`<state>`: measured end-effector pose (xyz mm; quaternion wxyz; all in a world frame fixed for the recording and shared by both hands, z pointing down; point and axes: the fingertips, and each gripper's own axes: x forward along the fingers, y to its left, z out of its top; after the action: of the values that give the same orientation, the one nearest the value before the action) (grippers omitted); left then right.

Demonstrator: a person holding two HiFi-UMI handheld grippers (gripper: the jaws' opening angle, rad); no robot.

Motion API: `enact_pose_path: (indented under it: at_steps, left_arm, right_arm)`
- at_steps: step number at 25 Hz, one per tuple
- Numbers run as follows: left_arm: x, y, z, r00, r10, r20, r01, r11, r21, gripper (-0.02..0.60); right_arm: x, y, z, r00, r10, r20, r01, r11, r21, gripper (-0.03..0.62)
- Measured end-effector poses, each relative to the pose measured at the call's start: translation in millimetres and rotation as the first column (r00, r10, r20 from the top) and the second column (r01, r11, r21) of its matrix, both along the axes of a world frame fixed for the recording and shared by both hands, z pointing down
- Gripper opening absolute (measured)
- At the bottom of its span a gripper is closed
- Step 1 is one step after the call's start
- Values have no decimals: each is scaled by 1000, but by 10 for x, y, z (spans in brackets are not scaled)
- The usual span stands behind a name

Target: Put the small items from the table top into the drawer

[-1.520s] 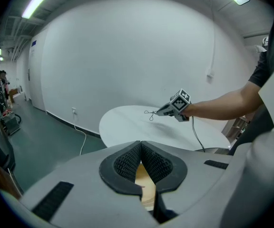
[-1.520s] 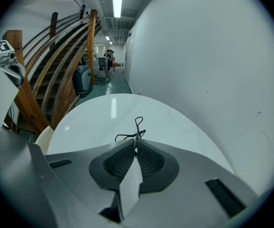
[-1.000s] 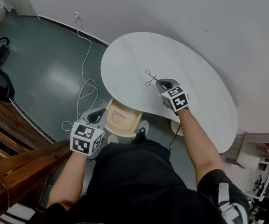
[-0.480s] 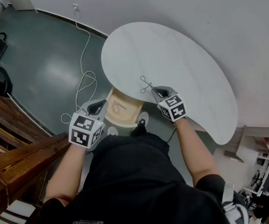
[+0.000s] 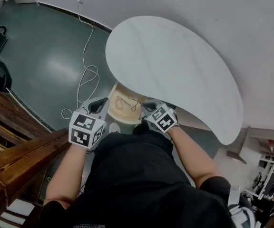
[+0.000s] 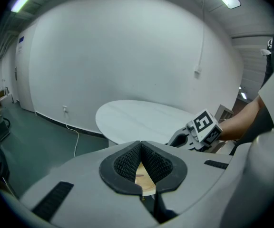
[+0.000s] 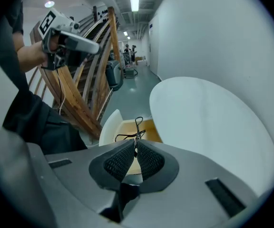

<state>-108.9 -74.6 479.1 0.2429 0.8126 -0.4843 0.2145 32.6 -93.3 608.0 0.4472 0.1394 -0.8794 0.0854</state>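
A thin black wire item [image 5: 135, 102] [image 7: 136, 126] hangs from my right gripper [image 5: 147, 106] [image 7: 135, 148], which is shut on it. It is held over the open wooden drawer [image 5: 122, 109] [image 7: 149, 127] under the near edge of the white table [image 5: 175, 65] [image 7: 208, 113]. A small thin thing [image 5: 123, 99] lies inside the drawer. My left gripper [image 5: 100, 105] [image 6: 140, 144] stands just left of the drawer's white front [image 7: 106, 127]. Its tips meet and nothing shows between them. The left gripper view also catches the right gripper [image 6: 194, 132] beside the table [image 6: 141, 120].
A white cable [image 5: 86, 77] loops over the dark green floor left of the table. Brown wooden beams [image 5: 18, 148] [image 7: 92, 75] stand close on my left. A white wall runs behind the table. A grey-white stand [image 5: 265, 160] is at the far right.
My right gripper has carried the wire item off the table top, toward me and leftward, to above the open drawer. The left gripper has hardly moved.
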Motion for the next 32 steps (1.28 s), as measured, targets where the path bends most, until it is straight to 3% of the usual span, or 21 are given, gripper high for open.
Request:
enact_pose_path:
  at_steps: [8, 14, 20, 28, 30, 32]
  left_arm:
    - [-26, 103, 126, 1000, -26, -1, 26, 999, -35, 15]
    - [-125, 205, 166, 998, -69, 6, 70, 996, -62, 15]
    - [-308, 321, 244, 989, -147, 22, 148, 985, -91, 15]
    - [-497, 499, 299, 978, -205, 38, 208, 972, -112, 17]
    - [-516, 529, 314, 977, -208, 38, 211, 971, -114, 15]
    - [-521, 536, 316, 978, -205, 36, 208, 972, -111, 17]
  right_arm:
    - [-197, 160, 770, 960, -171, -222, 170, 985, -27, 23]
    - [-492, 184, 1096, 920, -290, -263, 294, 955, -24, 23]
    - [-631, 233, 1461, 843, -420, -335, 437, 899, -26, 23]
    - [-572, 383, 1727, 698, -587, -410, 627, 777, -45, 23]
    - [-557, 452, 1744, 676, -616, -405, 649, 758, -70, 24]
    - [-572, 489, 1732, 678, -620, -395, 645, 759, -84, 25]
